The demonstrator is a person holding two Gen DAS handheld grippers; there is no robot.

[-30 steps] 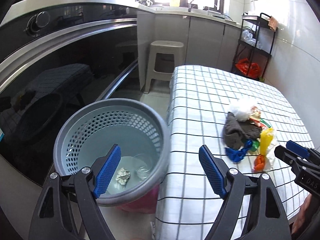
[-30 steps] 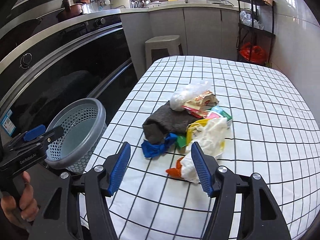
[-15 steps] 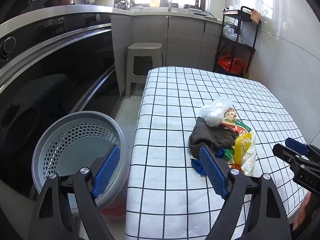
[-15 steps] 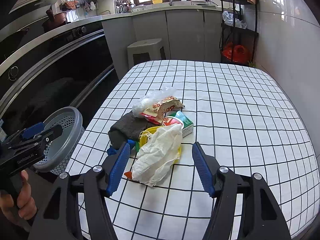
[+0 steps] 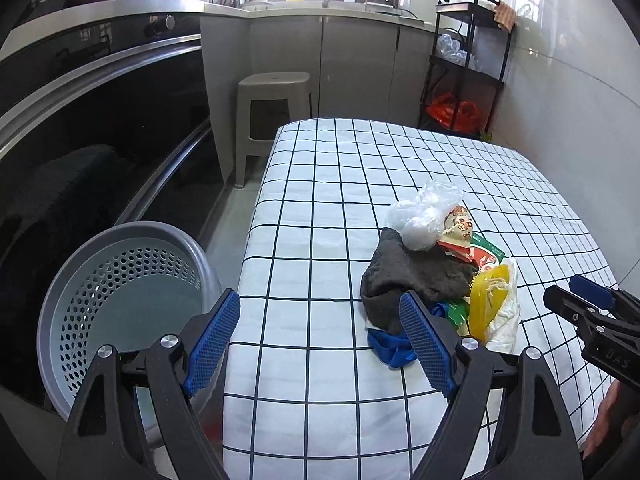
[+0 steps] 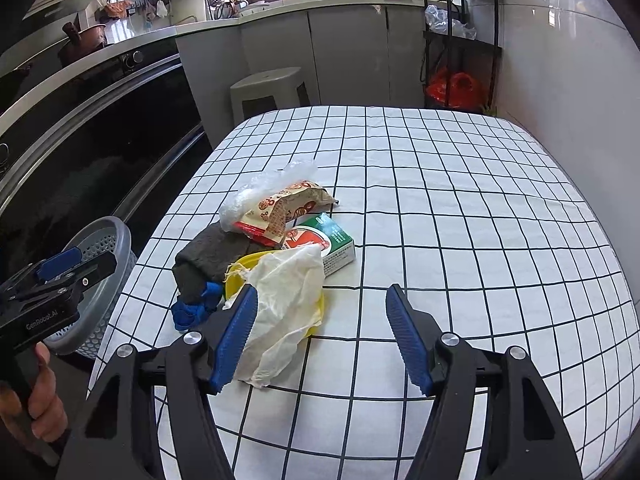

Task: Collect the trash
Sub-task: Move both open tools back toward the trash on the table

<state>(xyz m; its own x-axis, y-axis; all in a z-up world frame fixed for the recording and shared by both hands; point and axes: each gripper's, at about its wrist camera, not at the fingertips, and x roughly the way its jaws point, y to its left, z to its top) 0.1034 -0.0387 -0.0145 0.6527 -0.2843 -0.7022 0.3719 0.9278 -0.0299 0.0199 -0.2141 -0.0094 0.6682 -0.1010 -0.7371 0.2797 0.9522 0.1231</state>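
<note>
My ribbed blue rubbery pads [image 6: 236, 340] are looking matt. The white checked cloth table cover [image 6: 460, 216] is lying soft and quilted, the grey perforated plastic basket [image 5: 120, 280] is showing smooth, and the glossy black oven glass [image 5: 100, 140] is throwing reflections.

Checked table [image 6: 460, 216] bears a trash heap [image 6: 276, 252]

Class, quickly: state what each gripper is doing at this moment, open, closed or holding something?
Left gripper: open, holding nothing, above the checked tablecloth's edge.
Right gripper: open, holding nothing; crumpled white tissue lies beside one finger.
</note>
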